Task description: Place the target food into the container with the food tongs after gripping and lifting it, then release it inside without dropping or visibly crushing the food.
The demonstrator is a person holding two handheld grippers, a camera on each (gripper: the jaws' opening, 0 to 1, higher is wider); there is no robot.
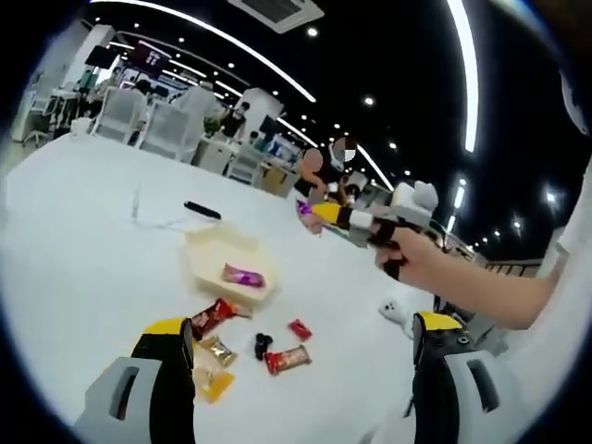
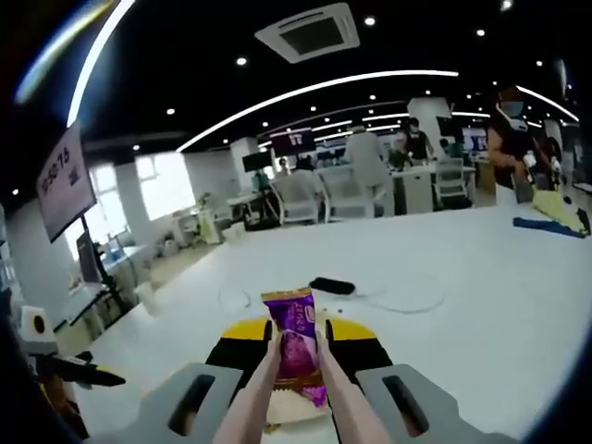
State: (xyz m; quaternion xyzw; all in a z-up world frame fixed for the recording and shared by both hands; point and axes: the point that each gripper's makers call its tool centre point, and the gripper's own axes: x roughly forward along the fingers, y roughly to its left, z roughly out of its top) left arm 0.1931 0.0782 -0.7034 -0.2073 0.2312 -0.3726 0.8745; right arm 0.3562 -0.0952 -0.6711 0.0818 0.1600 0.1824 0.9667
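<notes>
Purple snack packet (image 2: 298, 347) is being pinched between the tips of tan food tongs (image 2: 264, 393), and the right claw (image 2: 296, 370) is clenching those tongs shut on it, packet lifted well off the bench (image 2: 444, 277). In the left gripper view the right claw (image 1: 365, 222) is hanging in the air out past the container, a person's hand (image 1: 416, 257) wrapped on its handle, the purple packet (image 1: 303, 211) poking out at its front end.

White bench is carrying everything. Cream container (image 1: 225, 264) is sitting near the middle of the bench, open, with another purple packet (image 1: 242, 275) already lying inside. Just beside the container's near edge a loose scatter: red-brown wrapper (image 1: 215, 317), gold wrapper (image 1: 217, 350), yellow packet (image 1: 211, 384), red bar (image 1: 287, 359), small red packet (image 1: 299, 329), small black item (image 1: 263, 345). Black remote-like thing (image 1: 202, 210) is lying toward the far edge with a thin cable near it.

Left claw (image 1: 301, 347) is hovering over the scatter, jaws spread wide, gripping nothing.

Step in hand, judging: carry phase, food gripped and lifted, not yet over the container. Next move calls for bringing the tongs down over the container's opening, low enough to avoid a drop, then easing the right claw's squeeze so the tongs spread and the packet settles inside. Grip pressure is looking light; wrapper not visibly crushed.
</notes>
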